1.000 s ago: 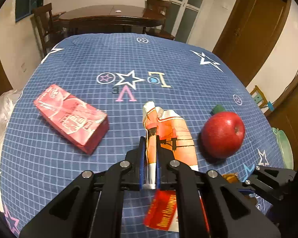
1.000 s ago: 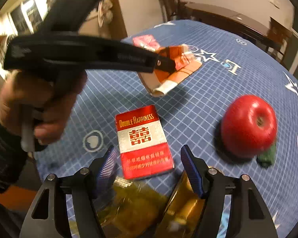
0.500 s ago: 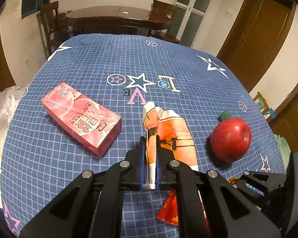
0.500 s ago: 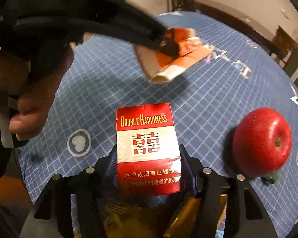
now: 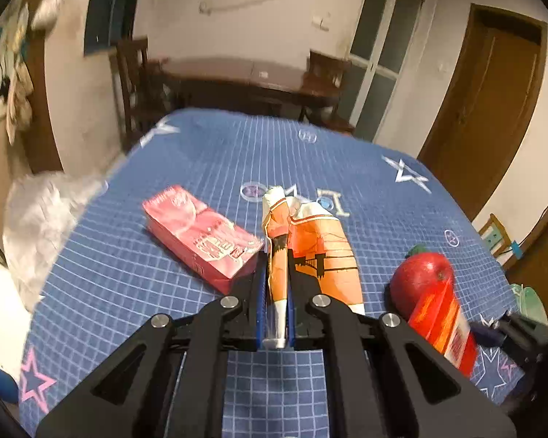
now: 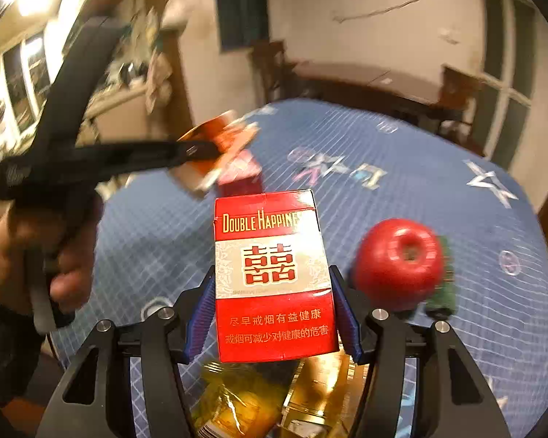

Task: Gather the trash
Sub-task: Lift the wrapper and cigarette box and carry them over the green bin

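Now that the red cigarette pack (image 6: 274,277), flat on the blue tablecloth (image 6: 438,219) a second ago, is clamped between the right gripper (image 6: 274,314) pads and carried clear, with the apple (image 6: 398,262) at three o'clock, while the orange wrapper (image 5: 303,248) is kept pinched in the shut left gripper (image 5: 276,284), two pieces of trash are judged ready for disposal.

One red apple (image 6: 398,262), one cigarette pack (image 6: 274,277) and one orange paper wrapper (image 5: 310,248). One pink tissue pack (image 5: 201,241). Two grippers: left gripper (image 5: 276,292), right gripper (image 6: 274,314).

The left gripper (image 5: 276,284) is pinched tight, held by a hand (image 6: 44,252); the right gripper (image 6: 274,306) stands half-spread, pads pressing inward, both angled downward
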Action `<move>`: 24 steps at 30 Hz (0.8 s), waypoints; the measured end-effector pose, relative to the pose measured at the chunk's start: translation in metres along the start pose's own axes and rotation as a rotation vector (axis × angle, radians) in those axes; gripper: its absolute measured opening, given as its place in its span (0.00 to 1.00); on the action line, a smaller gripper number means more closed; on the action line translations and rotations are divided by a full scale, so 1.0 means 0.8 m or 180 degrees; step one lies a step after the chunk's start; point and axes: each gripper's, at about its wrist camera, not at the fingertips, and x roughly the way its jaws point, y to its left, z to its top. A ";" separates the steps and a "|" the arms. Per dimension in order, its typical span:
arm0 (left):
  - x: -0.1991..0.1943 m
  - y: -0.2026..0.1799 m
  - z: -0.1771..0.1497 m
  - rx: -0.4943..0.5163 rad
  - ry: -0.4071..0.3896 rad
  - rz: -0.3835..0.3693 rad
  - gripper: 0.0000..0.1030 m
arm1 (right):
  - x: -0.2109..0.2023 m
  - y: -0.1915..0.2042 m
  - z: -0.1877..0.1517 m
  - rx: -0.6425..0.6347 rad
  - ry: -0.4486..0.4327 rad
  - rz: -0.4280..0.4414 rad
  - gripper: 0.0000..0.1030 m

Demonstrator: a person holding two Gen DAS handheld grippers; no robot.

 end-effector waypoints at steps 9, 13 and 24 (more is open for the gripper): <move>-0.057 -0.067 -0.028 0.0295 -0.0515 0.0093 0.07 | -0.070 -0.014 -0.018 0.0263 -0.0726 -0.0692 0.57; -0.077 -0.087 -0.042 0.0346 -0.0691 0.0074 0.07 | -0.081 -0.024 -0.023 0.0308 -0.0911 -0.0904 0.57; -0.107 -0.141 -0.086 0.0659 -0.0997 0.0049 0.07 | -0.137 -0.041 -0.061 0.0457 -0.1224 -0.1188 0.57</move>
